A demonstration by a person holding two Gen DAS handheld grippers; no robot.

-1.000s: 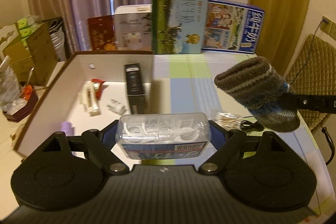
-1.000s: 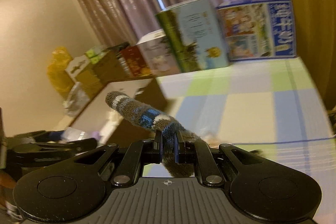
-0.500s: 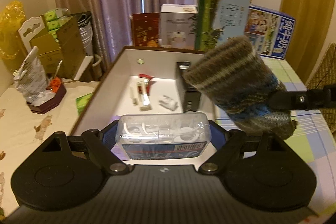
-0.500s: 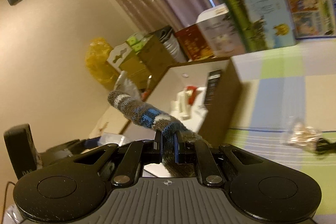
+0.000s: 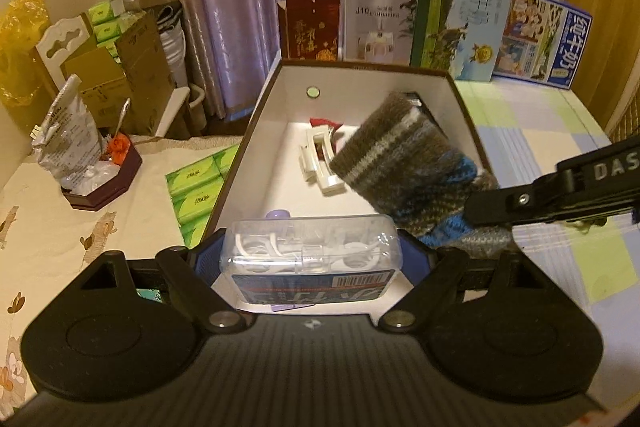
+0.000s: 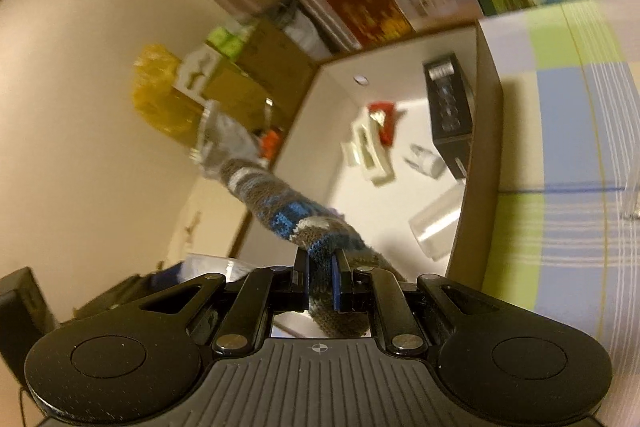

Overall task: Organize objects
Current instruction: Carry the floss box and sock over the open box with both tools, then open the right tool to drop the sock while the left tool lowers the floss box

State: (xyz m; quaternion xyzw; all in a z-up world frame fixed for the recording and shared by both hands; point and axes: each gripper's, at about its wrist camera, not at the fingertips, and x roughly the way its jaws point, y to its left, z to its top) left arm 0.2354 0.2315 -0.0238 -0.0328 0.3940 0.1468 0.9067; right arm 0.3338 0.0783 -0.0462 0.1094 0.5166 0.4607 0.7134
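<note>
**Two grippers, two loads, one open box**

Both grippers are loaded and both hang over the brown-walled, white-lined box (image 5: 466,115), the landmark for everything else. The left gripper (image 5: 310,259) is clamped on a clear plastic case of floss picks (image 5: 310,257) – its blue pads press the case's two short ends, and the case sits above the box's near end. The right gripper (image 6: 320,277) has its jaws pinched tight on a striped knitted sock (image 6: 280,207) in brown, grey and blue; the sock juts out past the fingers and hangs over the box's interior, toward its right wall as the left wrist view shows it.

On the box floor lie a white clip-like piece (image 5: 320,163), a red scrap (image 5: 324,122) at the far end, and a black carton (image 6: 450,115) lying along the right wall. A small white item (image 6: 426,159) rests beside that carton. Behind the box's far wall stand several printed cartons – a dark red one (image 5: 310,29), a white one (image 5: 378,23) and a tall green-and-blue one (image 5: 460,11). Left of the box lie green tissue packs (image 5: 196,187).
</note>
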